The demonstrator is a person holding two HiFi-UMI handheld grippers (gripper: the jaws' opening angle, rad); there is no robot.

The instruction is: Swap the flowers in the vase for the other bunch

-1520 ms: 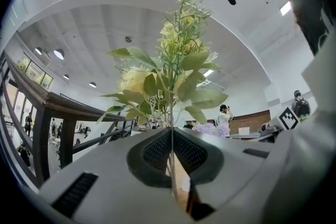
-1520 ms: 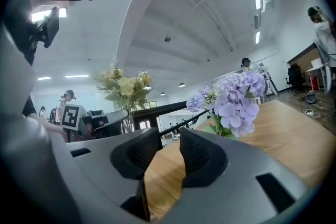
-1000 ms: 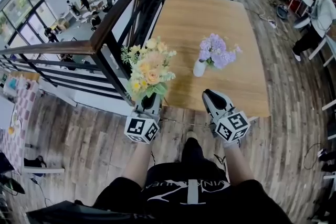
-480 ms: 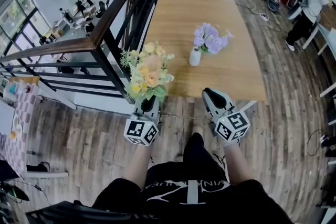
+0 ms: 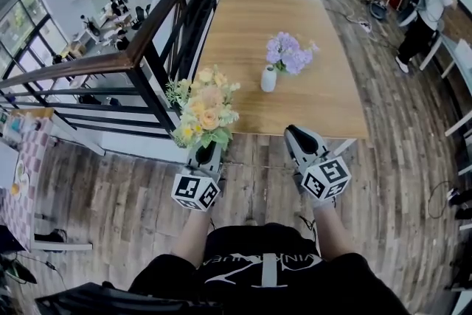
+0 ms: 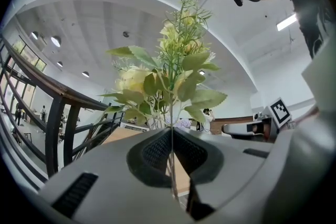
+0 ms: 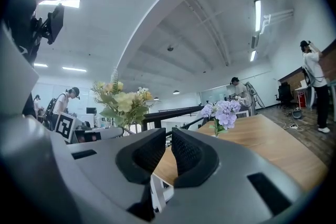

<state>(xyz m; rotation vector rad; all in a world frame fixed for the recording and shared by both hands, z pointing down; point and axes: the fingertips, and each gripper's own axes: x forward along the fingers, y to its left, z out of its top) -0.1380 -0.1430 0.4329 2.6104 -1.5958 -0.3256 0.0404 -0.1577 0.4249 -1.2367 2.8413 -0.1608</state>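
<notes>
My left gripper [image 5: 207, 153] squeezes the thin stems of the yellow flower bunch [image 5: 204, 109], my right gripper [image 5: 298, 138] is closed and empty, and pulling the purple flowers [image 5: 289, 53] from the small white vase [image 5: 268, 79] on the wooden bench [image 5: 243, 33] could tip it.

Purple bunch [image 5: 287, 53] upright in white vase [image 5: 268, 79], mid-counter [image 5: 243, 26]. Yellow-peach bunch [image 5: 204, 112], green leaves, upright, stems pinched in left claw [image 5: 206, 153], off counter's near edge, well apart from vase.
</notes>
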